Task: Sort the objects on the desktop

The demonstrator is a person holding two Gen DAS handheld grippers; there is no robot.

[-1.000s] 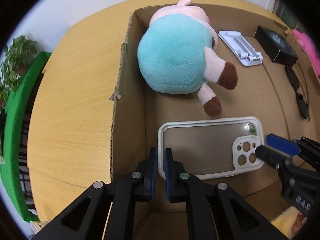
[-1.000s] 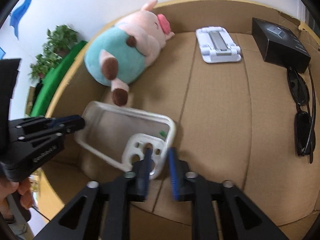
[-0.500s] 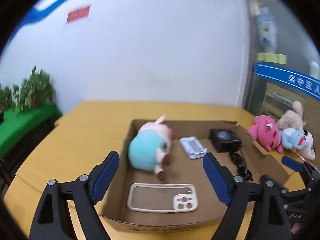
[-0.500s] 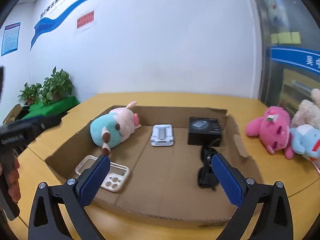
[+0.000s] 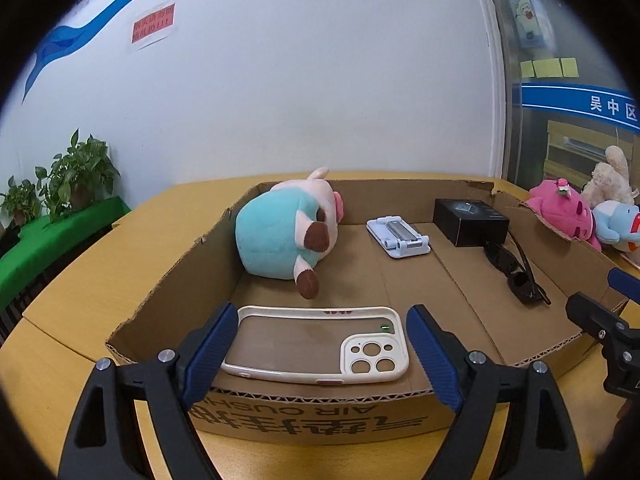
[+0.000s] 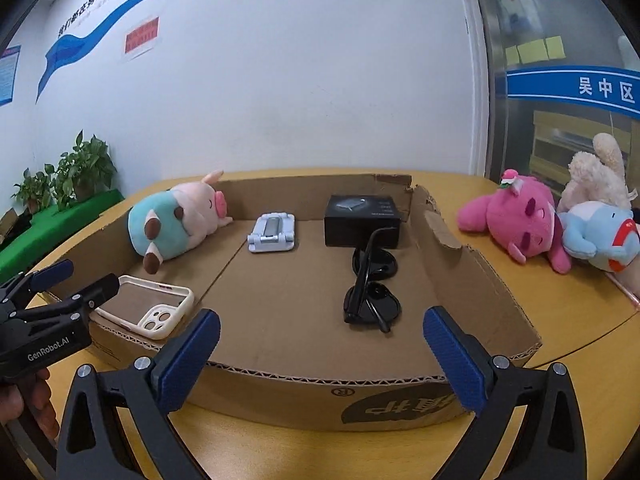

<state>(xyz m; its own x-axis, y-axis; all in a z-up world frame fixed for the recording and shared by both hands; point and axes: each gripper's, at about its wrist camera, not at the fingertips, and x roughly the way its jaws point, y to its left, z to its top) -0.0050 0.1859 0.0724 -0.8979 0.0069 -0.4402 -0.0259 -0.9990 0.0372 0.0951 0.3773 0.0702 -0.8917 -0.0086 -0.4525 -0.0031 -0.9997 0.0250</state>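
Note:
A shallow cardboard box (image 5: 168, 280) (image 6: 480, 280) lies on the wooden table. In it lie a teal and pink plush pig (image 5: 284, 232) (image 6: 172, 224), a clear phone case (image 5: 316, 344) (image 6: 148, 306), a white phone stand (image 5: 398, 236) (image 6: 272, 234), a black box (image 5: 470, 222) (image 6: 362, 220) and black sunglasses (image 5: 516, 272) (image 6: 372, 284). My left gripper (image 5: 320, 356) is open and empty, in front of the box's near wall by the phone case. My right gripper (image 6: 320, 356) is open and empty, in front of the near wall.
A pink plush (image 6: 516, 224), a blue plush (image 6: 600, 240) and a cream plush (image 6: 596, 176) lie on the table right of the box. Potted plants (image 5: 76, 176) stand on a green surface at the far left. A white wall is behind.
Both grippers have let go of the phone case, opened wide and drawn back out of the box. The case now lies flat in the box's near left corner.

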